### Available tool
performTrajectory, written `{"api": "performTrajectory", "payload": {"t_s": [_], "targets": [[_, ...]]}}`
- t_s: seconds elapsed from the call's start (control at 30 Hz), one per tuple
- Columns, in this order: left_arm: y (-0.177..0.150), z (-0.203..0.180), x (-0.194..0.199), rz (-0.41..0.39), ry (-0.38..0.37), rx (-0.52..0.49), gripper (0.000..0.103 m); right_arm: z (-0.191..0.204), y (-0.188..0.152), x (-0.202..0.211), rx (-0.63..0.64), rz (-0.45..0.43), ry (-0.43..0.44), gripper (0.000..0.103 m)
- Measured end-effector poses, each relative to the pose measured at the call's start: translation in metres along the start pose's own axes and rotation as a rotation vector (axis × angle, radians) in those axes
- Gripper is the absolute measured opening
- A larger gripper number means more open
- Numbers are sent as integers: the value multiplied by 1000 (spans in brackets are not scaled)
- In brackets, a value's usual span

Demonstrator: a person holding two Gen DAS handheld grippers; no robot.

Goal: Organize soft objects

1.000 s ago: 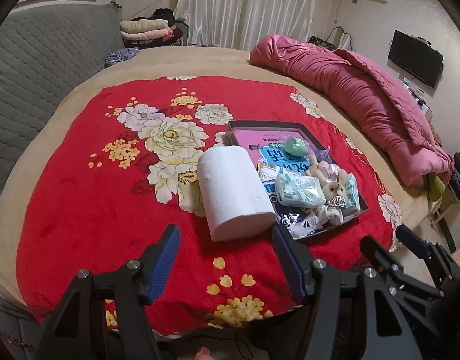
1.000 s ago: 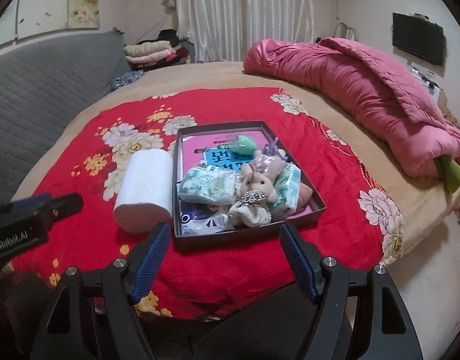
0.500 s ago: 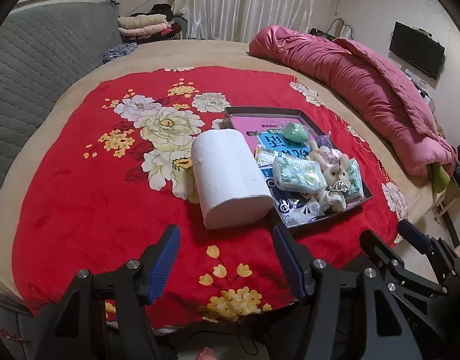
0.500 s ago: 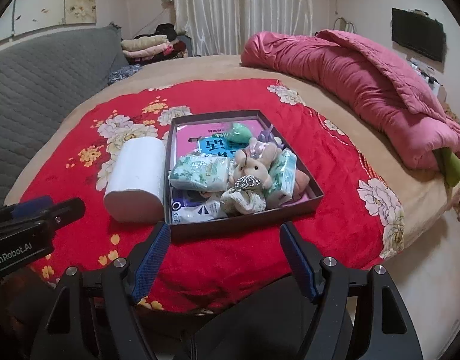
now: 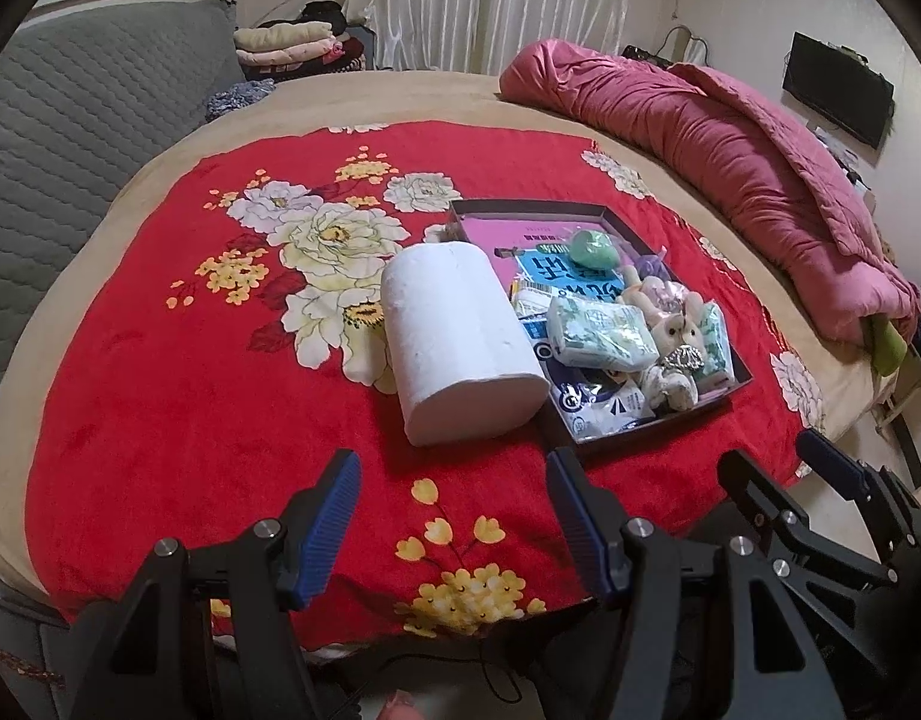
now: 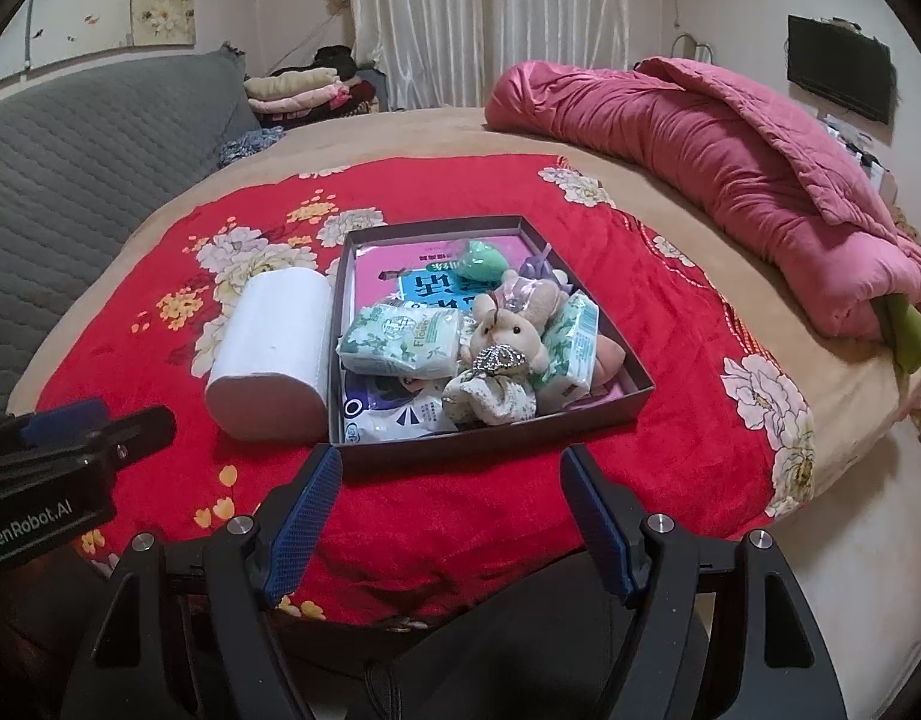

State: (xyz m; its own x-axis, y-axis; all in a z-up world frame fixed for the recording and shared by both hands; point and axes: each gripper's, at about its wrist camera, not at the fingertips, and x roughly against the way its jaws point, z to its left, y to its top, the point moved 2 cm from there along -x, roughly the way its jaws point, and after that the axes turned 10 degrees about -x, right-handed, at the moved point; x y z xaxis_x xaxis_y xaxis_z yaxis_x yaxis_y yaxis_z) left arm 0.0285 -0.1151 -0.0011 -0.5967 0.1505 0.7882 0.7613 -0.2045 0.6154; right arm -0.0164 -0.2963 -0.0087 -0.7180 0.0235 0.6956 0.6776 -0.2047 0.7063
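Approaching stage: left claw [image 5: 451, 498] and right claw [image 6: 448, 495] both wide open, empty. White paper roll [image 5: 460, 336] lies ahead of left claw, touching dark shallow box [image 6: 490, 444] ahead of right claw. Next, probably: left claw straddles roll, closes gently.

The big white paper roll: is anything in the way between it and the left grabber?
Nothing visible blocks it. Only bare red flowered blanket lies between the open left gripper and the big white paper roll, which lies beside the dark cardboard tray.
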Motion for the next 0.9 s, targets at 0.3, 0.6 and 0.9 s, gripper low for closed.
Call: {"api": "performTrajectory", "payload": {"t_s": [0.3, 0.6, 0.9], "targets": [[0, -3, 0, 5, 3, -13, 63, -1, 1, 0, -2, -1, 0, 77], [1, -3, 1, 3, 22, -16, 63, 0, 0, 0, 3, 4, 0, 77], [-1, -3, -3, 21, 25, -22, 63, 1, 0, -1, 2, 4, 1, 77]]}}
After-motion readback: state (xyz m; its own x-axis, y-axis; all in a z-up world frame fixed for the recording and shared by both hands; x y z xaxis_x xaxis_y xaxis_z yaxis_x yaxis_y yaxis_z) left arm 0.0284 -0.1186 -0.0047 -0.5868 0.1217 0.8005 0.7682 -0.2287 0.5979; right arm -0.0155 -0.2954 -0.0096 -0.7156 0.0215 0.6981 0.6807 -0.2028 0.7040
